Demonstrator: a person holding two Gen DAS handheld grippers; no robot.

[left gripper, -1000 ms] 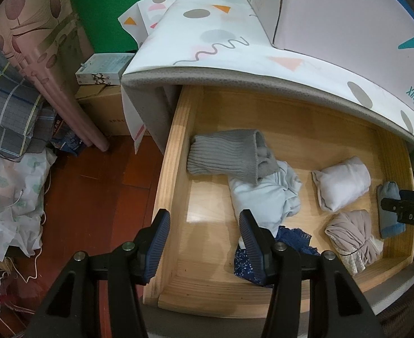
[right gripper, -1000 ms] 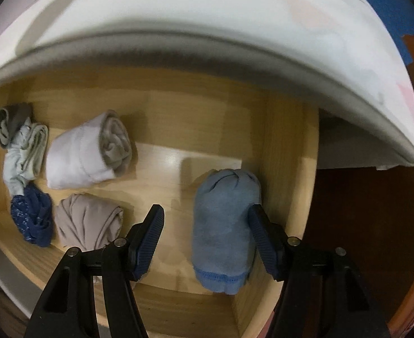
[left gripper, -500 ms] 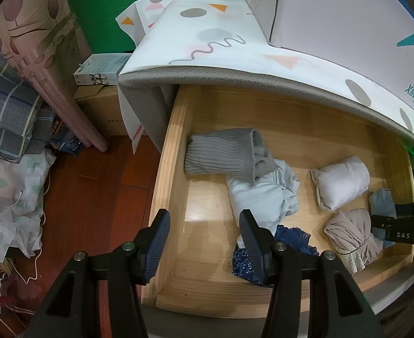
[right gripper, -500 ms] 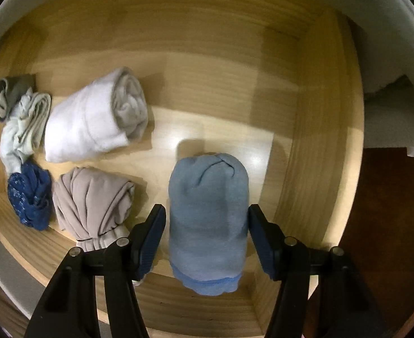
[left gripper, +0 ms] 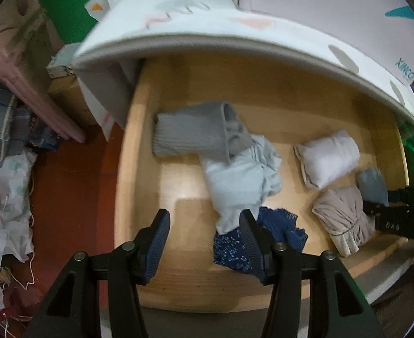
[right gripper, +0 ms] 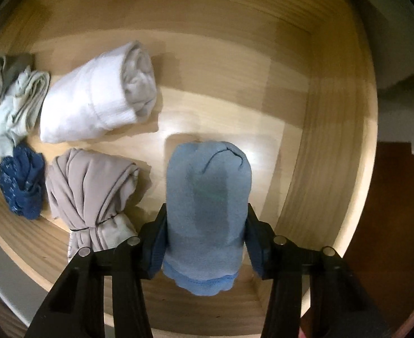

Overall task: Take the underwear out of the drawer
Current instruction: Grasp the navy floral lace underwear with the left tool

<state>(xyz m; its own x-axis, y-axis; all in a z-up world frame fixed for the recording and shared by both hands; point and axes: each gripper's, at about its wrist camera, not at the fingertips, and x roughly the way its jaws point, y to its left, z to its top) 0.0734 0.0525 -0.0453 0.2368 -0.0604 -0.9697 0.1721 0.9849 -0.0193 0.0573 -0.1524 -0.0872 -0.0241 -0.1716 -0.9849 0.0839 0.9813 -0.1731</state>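
My right gripper (right gripper: 205, 242) has just been closing and now clamps the blue underwear roll (right gripper: 208, 205) at six o'clock in the drawer (right gripper: 305, 152); my left gripper (left gripper: 204, 242) hangs apart, empty.

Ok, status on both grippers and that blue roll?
Right gripper just closed on the blue roll, roll on the drawer floor. Left gripper open, empty. Beige bundle close beside, not pinched.

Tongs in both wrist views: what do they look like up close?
Both tongs, left and right, have black angular arms with round silver pivot screws, ending in dark blue ribbed pads. The left view shows white lettering on the right tool's side, unreadable.
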